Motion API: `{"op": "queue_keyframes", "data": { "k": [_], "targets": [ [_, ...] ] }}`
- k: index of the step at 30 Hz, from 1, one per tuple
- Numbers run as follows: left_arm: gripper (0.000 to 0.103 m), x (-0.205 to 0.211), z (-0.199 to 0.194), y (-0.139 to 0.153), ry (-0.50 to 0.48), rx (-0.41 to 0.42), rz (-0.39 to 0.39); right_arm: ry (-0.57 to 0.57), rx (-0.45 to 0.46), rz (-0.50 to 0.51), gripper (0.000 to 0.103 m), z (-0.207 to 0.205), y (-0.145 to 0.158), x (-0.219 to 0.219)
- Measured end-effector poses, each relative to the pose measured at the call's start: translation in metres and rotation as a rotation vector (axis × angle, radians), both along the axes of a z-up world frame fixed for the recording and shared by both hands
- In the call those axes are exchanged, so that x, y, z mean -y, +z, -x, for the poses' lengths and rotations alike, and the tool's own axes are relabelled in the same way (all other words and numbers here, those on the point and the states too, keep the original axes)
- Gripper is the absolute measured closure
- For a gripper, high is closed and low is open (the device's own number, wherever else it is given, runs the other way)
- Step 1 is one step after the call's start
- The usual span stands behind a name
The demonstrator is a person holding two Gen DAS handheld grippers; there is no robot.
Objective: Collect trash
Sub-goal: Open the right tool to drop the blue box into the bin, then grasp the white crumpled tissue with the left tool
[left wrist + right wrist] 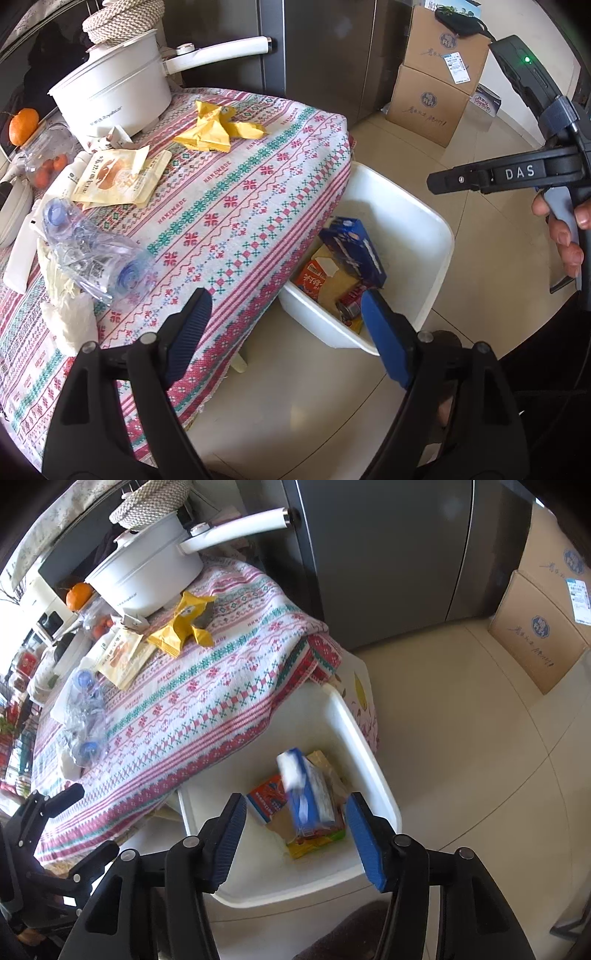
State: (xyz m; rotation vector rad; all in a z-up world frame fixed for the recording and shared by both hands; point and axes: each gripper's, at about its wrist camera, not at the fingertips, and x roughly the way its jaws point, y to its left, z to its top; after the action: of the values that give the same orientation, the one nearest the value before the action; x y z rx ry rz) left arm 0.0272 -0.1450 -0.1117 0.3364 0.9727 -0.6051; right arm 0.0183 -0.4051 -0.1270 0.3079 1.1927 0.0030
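A: Trash location, remaining items: a yellow wrapper (218, 127) lies near the far edge of the desk (258, 206), just beside the white pot (114, 99). A beige sachet (118, 177) lies nearer the left edge. A crushed clear bottle (92, 251) rests beside it, toward the near left corner, with white crumpled paper (68, 321) next to it.

B: Container position?

A: A white bin (373, 771) stands on the floor against the right edge of the desk, its rim partly under the overhanging cloth. That placement appears to allow short carries from desk to bin.

B: Contents?

A: A blue box (304, 794) sits tilted on top and looks blurred, so it is judged to be settling. Beneath it are an orange carton (267, 797), a brown cardboard piece and a yellow-green packet. A dark can shows in the left wrist view.

B: Finger state?

A: The right gripper (295, 838) hangs above the bin, fingers apart at a moderate width, nothing between them. The left gripper (284, 332) is over the right edge of the desk, fingers wide and empty.

B: Non-trash items?

A: The pot, an orange (24, 125) and a jar stay at the far left corner.
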Motion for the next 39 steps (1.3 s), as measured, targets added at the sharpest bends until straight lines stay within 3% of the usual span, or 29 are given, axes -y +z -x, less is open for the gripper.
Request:
{"op": "queue_keyframes", "data": {
  "k": [11,24,35,39],
  "targets": [
    [0.02,-0.024,-0.011,0.008,0.075,-0.002,-0.001,0.016,0.035,-0.009,0.042,-0.009,0.016,-0.014],
    [0.02,-0.106,-0.051,0.017,0.295,-0.016,0.011,0.073,0.075,-0.026,0.033,-0.034,0.034,-0.055],
    [0.02,-0.161,-0.081,-0.011,0.4,-0.05,-0.032,0.127,0.063,-0.03,0.031,-0.056,0.033,-0.092],
    [0.026,-0.172,-0.093,-0.024,0.421,-0.116,0.017,0.145,0.059,-0.032,0.031,-0.061,0.032,-0.105]
  ]
}}
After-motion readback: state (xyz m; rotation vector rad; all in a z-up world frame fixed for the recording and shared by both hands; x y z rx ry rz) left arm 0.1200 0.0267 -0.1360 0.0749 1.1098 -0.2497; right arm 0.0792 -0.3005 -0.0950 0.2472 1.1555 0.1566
